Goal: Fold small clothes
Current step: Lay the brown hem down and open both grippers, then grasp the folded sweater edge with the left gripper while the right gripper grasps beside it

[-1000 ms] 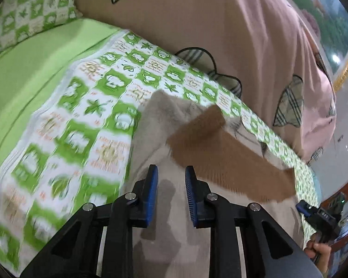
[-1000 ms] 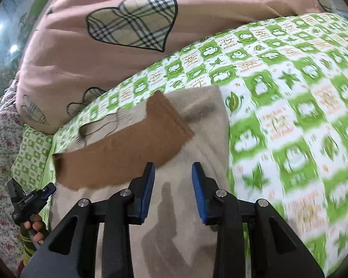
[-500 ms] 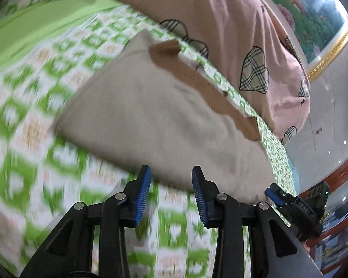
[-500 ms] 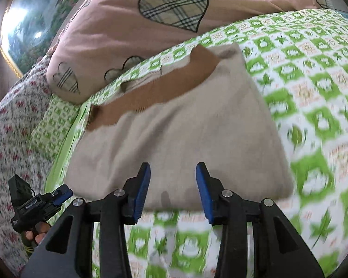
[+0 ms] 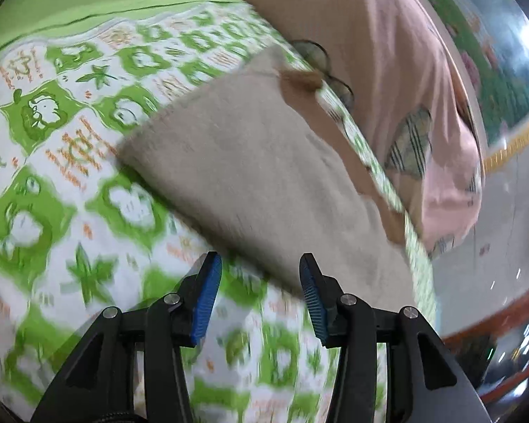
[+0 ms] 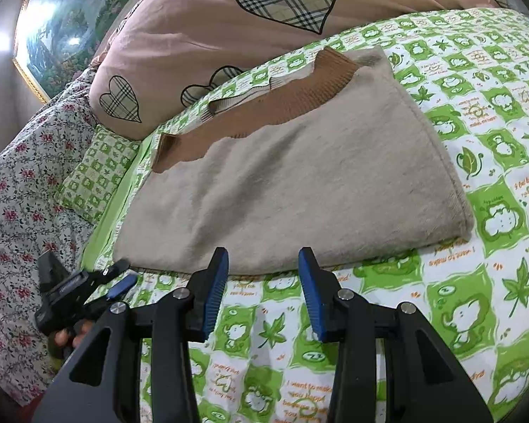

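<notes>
A beige fuzzy sweater (image 6: 299, 183) with a brown ribbed hem (image 6: 282, 105) lies folded flat on the green-and-white patterned bedsheet (image 6: 476, 299). It also shows in the left wrist view (image 5: 250, 162), blurred. My right gripper (image 6: 262, 282) is open and empty, just in front of the sweater's near edge. My left gripper (image 5: 259, 292) is open and empty, near the sweater's near edge. The left gripper also shows in the right wrist view (image 6: 88, 289), at the sweater's left corner.
A pink quilt with plaid hearts (image 6: 264, 17) is piled behind the sweater. A floral cloth (image 6: 14, 211) and a green patterned pillow (image 6: 95, 172) lie at the left. A framed painting (image 6: 63, 17) hangs on the wall behind.
Both grippers have drawn back from over the sweater to in front of its near edge and opened wider. The sweater lies still, folded.
</notes>
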`<action>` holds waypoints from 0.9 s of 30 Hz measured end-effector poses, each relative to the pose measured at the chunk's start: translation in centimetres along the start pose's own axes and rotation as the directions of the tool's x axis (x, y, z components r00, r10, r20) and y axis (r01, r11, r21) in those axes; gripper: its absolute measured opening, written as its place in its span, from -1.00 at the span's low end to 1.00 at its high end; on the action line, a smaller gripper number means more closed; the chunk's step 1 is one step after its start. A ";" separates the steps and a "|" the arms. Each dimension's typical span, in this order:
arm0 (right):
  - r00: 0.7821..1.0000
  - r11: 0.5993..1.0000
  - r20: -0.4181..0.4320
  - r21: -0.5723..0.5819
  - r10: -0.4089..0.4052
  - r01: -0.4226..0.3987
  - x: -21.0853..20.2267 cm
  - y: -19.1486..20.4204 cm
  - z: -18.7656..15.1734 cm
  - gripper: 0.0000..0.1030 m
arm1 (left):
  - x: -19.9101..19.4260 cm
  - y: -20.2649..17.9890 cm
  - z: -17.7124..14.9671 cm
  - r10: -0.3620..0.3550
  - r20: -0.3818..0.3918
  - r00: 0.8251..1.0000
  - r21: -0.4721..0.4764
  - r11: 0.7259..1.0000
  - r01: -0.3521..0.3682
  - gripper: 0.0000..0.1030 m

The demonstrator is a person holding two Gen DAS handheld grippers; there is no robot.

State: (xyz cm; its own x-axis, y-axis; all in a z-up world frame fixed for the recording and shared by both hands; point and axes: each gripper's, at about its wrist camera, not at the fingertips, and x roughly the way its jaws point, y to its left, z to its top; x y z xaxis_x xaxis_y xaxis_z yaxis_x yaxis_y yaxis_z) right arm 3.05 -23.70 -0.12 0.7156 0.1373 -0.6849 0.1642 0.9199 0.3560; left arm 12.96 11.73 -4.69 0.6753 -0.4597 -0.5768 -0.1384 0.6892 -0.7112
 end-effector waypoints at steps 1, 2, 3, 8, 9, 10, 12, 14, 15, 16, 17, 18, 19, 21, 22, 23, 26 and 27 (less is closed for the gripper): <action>1.000 1.000 0.000 0.003 0.006 -0.006 -0.1 0.1 0.0 -0.17 | 0.3 0.2 0.8 -0.003 0.016 1.000 -0.025 1.000 0.004 -0.10; 1.000 1.000 -0.001 0.006 0.010 -0.010 -0.2 0.1 0.0 -0.17 | 0.6 0.5 1.5 -0.002 0.031 1.000 -0.047 0.999 0.004 -0.10; 1.000 1.000 -0.001 0.007 0.014 -0.014 -0.2 0.1 0.0 -0.17 | 0.9 0.8 2.3 -0.001 0.044 0.999 -0.066 0.998 0.004 -0.10; 1.000 1.000 0.001 0.008 0.028 -0.028 -0.4 0.3 0.4 -0.17 | 2.7 0.7 5.4 0.022 0.088 0.996 -0.095 0.995 -0.013 -0.43; 1.000 1.000 0.001 0.010 0.030 -0.030 -0.4 0.2 0.6 -0.17 | 3.0 0.3 5.8 0.022 0.088 0.996 -0.075 0.997 -0.015 -0.61; 0.999 0.999 0.001 0.013 0.034 -0.034 -0.3 0.1 0.9 -0.17 | 3.2 -0.3 6.0 0.014 0.084 0.996 -0.049 0.999 -0.010 -0.83; 0.999 0.999 0.008 0.016 0.031 -0.031 -0.4 -0.1 1.5 -0.17 | 3.0 -1.7 6.2 0.021 0.098 0.995 0.003 1.000 -0.022 -0.85; 0.999 0.999 0.021 0.023 0.035 -0.035 -0.7 -0.6 2.1 -0.17 | 2.2 -4.2 5.9 0.004 0.125 0.992 0.102 0.995 -0.017 -0.88; 0.999 0.999 0.026 0.029 0.035 -0.035 -0.8 -0.9 2.6 -0.17 | 2.1 -5.6 5.6 -0.009 0.131 0.991 0.140 0.990 -0.010 -0.88; 0.999 0.999 0.030 0.038 0.034 -0.036 -0.9 -1.4 3.0 -0.17 | 1.8 -6.8 5.4 -0.028 0.131 0.991 0.179 0.984 0.005 -0.88; 0.999 0.998 0.030 0.045 0.036 -0.038 -1.0 -1.8 3.3 -0.17 | 1.7 -8.3 4.9 -0.047 0.126 0.991 0.221 0.975 0.018 -0.88; 0.999 0.998 0.028 0.056 0.040 -0.041 -1.0 -2.3 3.7 -0.17 | 1.8 -9.8 4.4 -0.063 0.114 0.992 0.264 0.964 0.031 -0.88; 0.999 0.997 0.022 0.063 0.039 -0.041 -1.0 -2.8 4.2 -0.17 | 2.0 -11.2 3.9 -0.072 0.102 0.992 0.298 0.954 0.038 -0.88; 0.999 0.997 0.012 0.068 0.046 -0.047 -0.9 -3.5 5.3 -0.17 | 2.8 -14.2 2.3 -0.092 0.069 0.993 0.374 0.925 0.060 -0.88; 0.999 0.997 0.009 0.066 0.047 -0.047 -0.8 -3.7 5.8 -0.17 | 3.4 -15.6 1.5 -0.103 0.047 0.994 0.404 0.912 0.075 -0.88; 0.999 0.997 0.003 0.064 0.052 -0.052 -0.6 -3.8 6.5 -0.17 | 4.2 -16.8 0.5 -0.113 0.023 0.993 0.427 0.900 0.092 -0.88; 0.988 0.985 -0.041 0.089 0.152 -0.148 0.8 -4.0 8.4 -0.07 | 6.1 -18.3 -1.5 -0.111 -0.023 0.994 0.454 0.884 0.109 -0.88; 0.978 0.975 -0.053 0.108 0.200 -0.193 1.5 -4.2 8.9 0.12 | 6.8 -18.5 -2.0 -0.105 -0.039 0.994 0.454 0.884 0.111 -0.88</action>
State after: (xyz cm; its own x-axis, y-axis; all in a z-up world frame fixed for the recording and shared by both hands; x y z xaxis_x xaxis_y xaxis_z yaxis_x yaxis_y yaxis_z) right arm 9.43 -30.66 3.01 0.6966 0.3377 -0.6330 0.0953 0.8309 0.5482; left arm 18.61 -5.29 3.75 0.6576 -0.5505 -0.5143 0.2813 0.8127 -0.5102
